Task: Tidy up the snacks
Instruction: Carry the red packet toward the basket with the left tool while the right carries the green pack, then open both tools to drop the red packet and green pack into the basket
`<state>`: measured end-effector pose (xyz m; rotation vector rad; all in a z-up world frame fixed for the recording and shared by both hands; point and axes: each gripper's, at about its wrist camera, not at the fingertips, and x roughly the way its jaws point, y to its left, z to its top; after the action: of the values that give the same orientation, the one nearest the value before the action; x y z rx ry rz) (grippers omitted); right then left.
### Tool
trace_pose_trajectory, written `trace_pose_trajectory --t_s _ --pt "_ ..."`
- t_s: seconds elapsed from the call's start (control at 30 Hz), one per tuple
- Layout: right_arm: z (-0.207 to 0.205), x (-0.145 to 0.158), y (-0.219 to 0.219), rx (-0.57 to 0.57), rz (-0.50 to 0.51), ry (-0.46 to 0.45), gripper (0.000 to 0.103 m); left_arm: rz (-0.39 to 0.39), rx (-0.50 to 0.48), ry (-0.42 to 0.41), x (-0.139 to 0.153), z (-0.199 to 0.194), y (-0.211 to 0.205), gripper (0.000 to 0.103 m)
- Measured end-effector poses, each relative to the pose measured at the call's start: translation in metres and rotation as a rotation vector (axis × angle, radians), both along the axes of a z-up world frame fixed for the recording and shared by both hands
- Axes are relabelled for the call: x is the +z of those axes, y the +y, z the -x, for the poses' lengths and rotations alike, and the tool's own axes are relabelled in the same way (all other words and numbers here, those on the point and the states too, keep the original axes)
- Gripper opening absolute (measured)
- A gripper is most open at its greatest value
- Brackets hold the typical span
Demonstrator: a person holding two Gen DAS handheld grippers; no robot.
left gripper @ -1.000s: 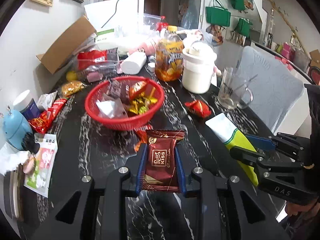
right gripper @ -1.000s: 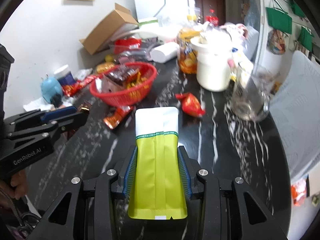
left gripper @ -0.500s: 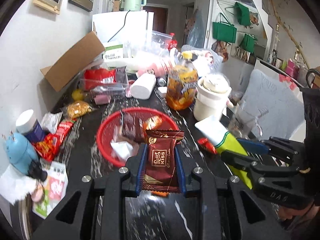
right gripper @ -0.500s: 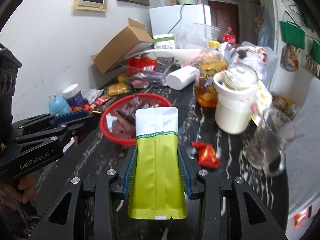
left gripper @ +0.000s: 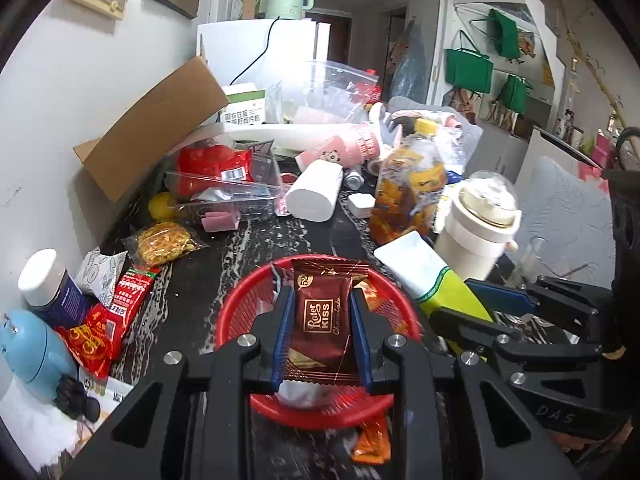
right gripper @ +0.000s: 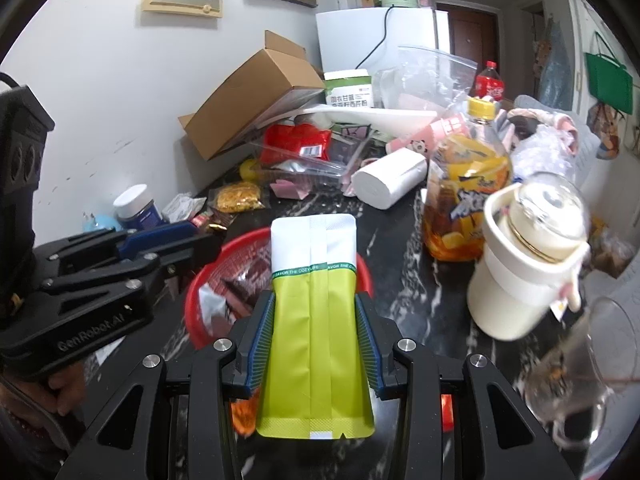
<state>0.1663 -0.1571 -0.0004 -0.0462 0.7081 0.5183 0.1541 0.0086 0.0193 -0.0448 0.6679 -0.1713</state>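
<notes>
The left wrist view looked forward along its fingers, close above the red basket [left gripper: 236, 312]; the right wrist view sat just beside it, facing likewise; both shared the basket, the cardboard box [right gripper: 256, 92] and the white cup [left gripper: 476, 232].

Both grippers have moved forward: the chocolate packet [left gripper: 320, 320] and green pouch [right gripper: 316, 312] now hang over the red basket [left gripper: 240, 312]

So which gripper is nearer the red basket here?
Left. The left gripper, shut on the chocolate packet, hangs over the red basket; the right gripper, holding the green pouch, sits at its right rim.
</notes>
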Motion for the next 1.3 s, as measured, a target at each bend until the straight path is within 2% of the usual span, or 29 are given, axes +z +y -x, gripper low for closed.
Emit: trace_pose_trajectory --t_s 0.57,0.77,0.93,1.03,1.1,1.13,1.23,1.3 --pt "-0.048 -0.024 0.037 0.030 0.032 0.046 0.041 -0.038 0.048 0.098 -0.044 -0.055 0.019 0.027" --pt "-0.054 -0.034 0.042 0.039 0.053 0.071 0.049 -0.036 0.052 0.115 -0.053 -0.062 0.021 0.027" --pt "-0.051 -0.034 0.044 0.038 0.067 0.063 0.049 -0.061 0.060 0.122 -0.052 -0.062 0.019 0.027" --pt "-0.048 -0.029 0.041 0.024 0.074 0.047 0.060 -0.063 0.067 0.140 -0.050 -0.063 0.020 0.027" --pt "-0.045 -0.025 0.039 0.024 0.071 0.041 0.062 -0.054 0.076 0.153 -0.047 -0.063 0.021 0.027" --pt "-0.044 -0.023 0.038 0.025 0.068 0.039 0.062 -0.054 0.083 0.155 -0.047 -0.062 0.021 0.028" --pt "-0.039 -0.015 0.035 0.016 0.071 0.026 0.063 -0.049 0.093 0.154 -0.043 -0.060 0.022 0.042" --pt "-0.036 -0.010 0.033 0.007 0.076 0.013 0.063 -0.052 0.100 0.147 -0.039 -0.057 0.022 0.047"
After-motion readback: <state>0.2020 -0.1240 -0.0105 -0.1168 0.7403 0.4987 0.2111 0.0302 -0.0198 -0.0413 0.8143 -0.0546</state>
